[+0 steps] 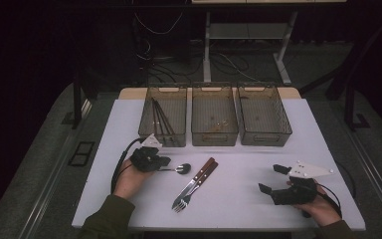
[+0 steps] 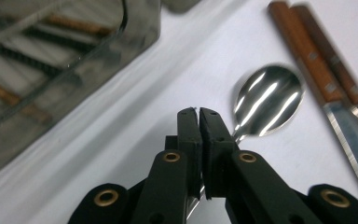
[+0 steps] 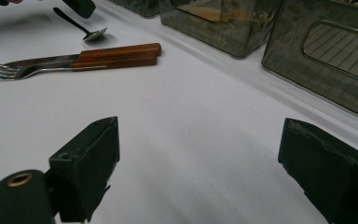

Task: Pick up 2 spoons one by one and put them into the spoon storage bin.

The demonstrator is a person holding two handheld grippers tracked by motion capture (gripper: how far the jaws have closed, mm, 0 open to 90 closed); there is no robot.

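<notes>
A shiny metal spoon (image 1: 182, 168) lies on the white table (image 1: 258, 159) left of centre. My left gripper (image 1: 165, 164) is shut on its handle, and the bowl (image 2: 268, 100) sticks out just beyond the closed jaws (image 2: 199, 115). A knife and a fork with wooden handles (image 1: 205, 171) lie side by side to the right of the spoon, the fork tines (image 1: 180, 204) pointing to the near edge. My right gripper (image 1: 272, 178) rests open on the table at the right, nothing between its fingers (image 3: 98, 154). The spoon (image 3: 95, 33) and the wooden-handled pair (image 3: 116, 55) also show far off in the right gripper view.
Three smoky see-through bins stand in a row at the back. The left bin (image 1: 164, 115) holds dark thin sticks. The middle bin (image 1: 214, 117) and the right bin (image 1: 263, 115) hold little that I can make out. The left bin's wall (image 2: 51, 60) is close to my left gripper.
</notes>
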